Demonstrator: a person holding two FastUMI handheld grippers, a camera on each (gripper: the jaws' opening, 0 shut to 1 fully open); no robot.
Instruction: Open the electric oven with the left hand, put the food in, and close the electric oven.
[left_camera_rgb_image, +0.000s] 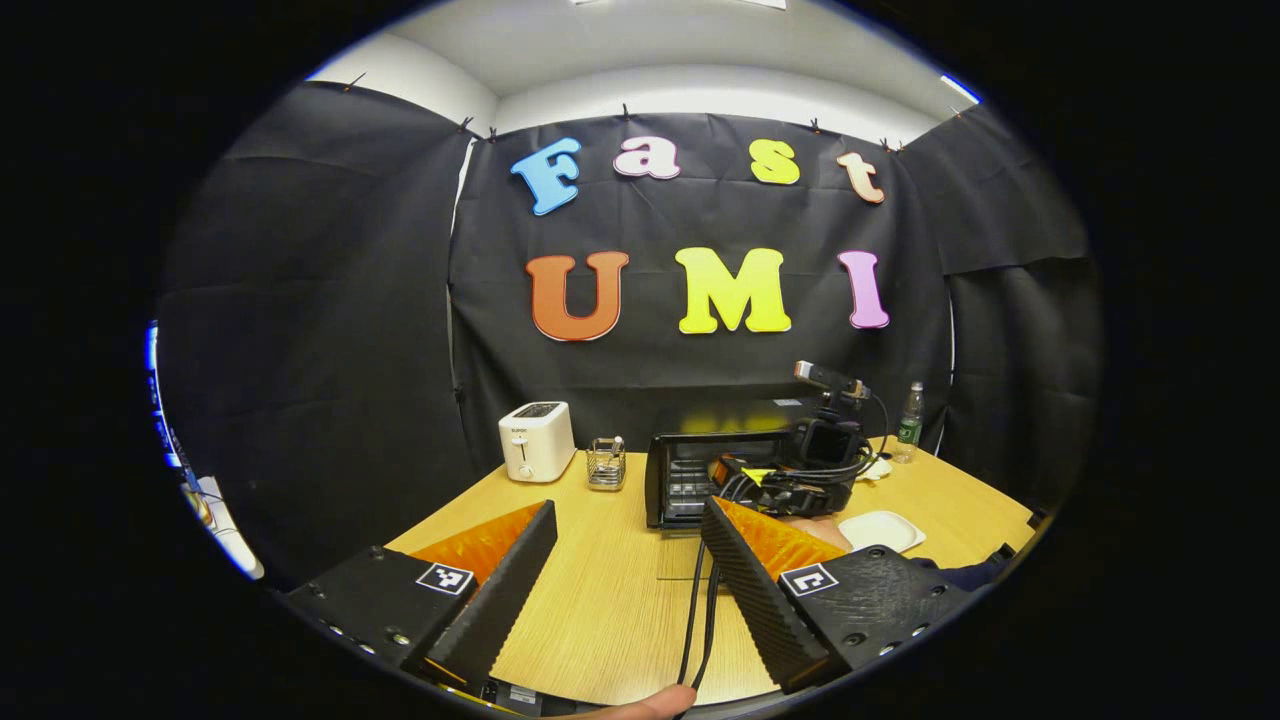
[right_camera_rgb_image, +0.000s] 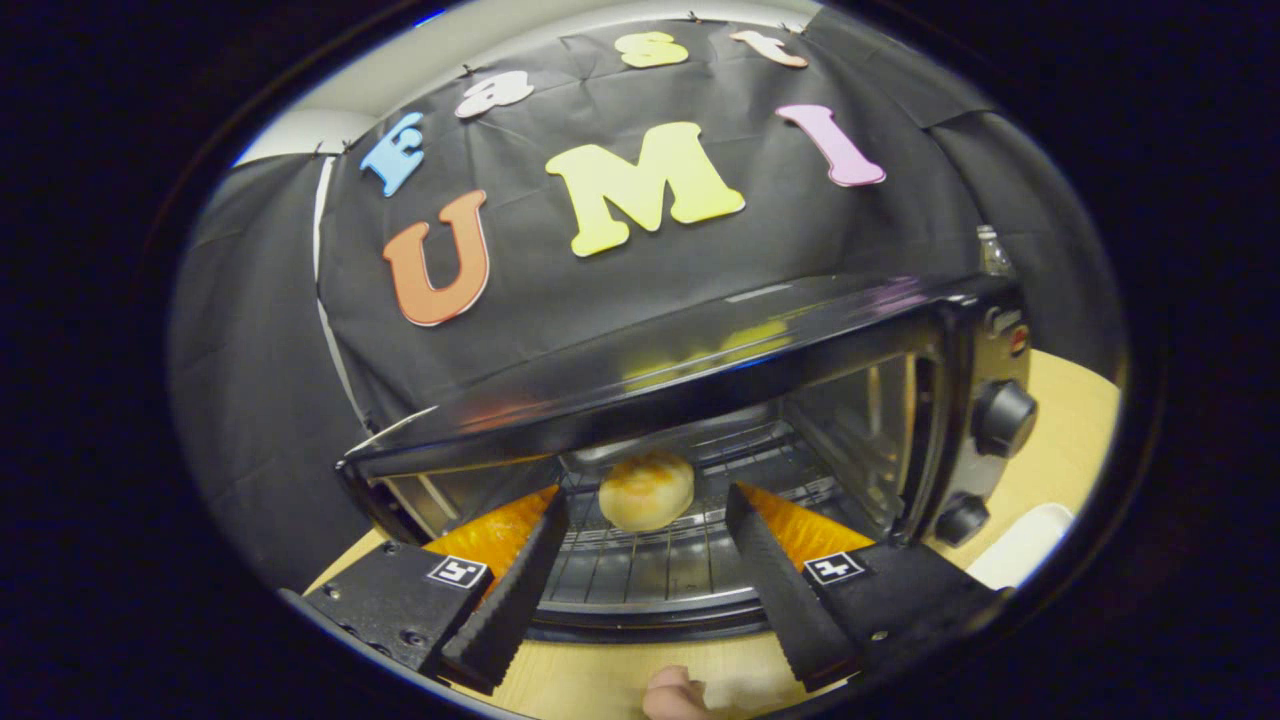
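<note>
In the right gripper view the black electric oven stands open right in front of me. A round golden bun lies on its wire rack. My right gripper is open at the oven mouth, one finger on each side of the bun and not touching it. In the left gripper view the oven sits at the middle of the wooden table. The right gripper's body and camera are in front of its right half. My left gripper is open above the table, well short of the oven, holding nothing.
A white toaster and a small wire holder stand left of the oven. A white plate lies to its right, with a bottle behind. A black cable runs across the table. The oven's knobs are on its right side.
</note>
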